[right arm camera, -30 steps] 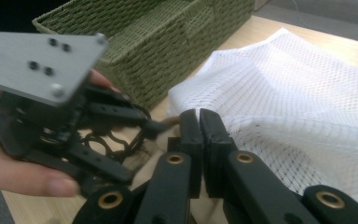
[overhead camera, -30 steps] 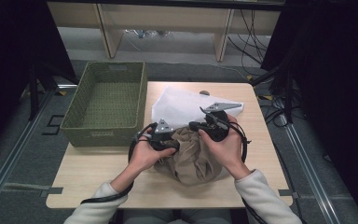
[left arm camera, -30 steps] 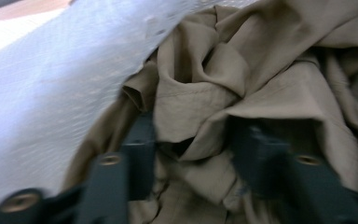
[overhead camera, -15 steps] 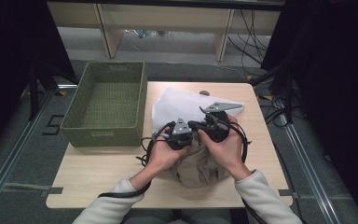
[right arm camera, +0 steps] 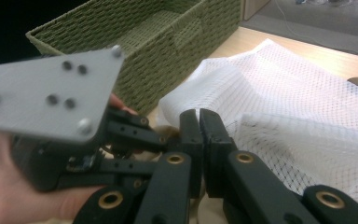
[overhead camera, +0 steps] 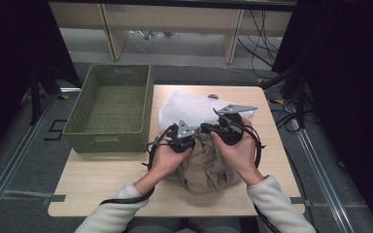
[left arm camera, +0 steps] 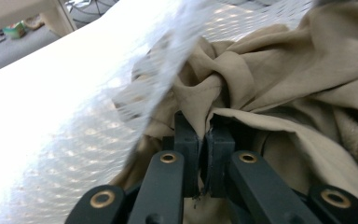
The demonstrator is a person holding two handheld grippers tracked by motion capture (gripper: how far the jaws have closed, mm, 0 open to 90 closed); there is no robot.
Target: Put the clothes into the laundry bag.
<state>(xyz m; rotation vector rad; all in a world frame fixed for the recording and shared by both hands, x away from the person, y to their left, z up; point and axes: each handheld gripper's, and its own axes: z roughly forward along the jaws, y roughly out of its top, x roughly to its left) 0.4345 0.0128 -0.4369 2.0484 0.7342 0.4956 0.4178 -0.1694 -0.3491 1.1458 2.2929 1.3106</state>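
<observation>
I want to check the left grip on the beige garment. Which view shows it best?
The left gripper view: the beige garment is pinched between the left hand-held gripper pads. The high view shows it bunched under both hands; the right gripper view barely shows it.

Worktop [overhead camera: 102, 179] evenly lit from above, dark at 3 and 9 o'clock. White mesh bag [left arm camera: 51, 116] blown out and blurry around 9 o'clock.

Crumpled beige garment [overhead camera: 209, 162] (half in mesh bag [overhead camera: 189, 109])
</observation>
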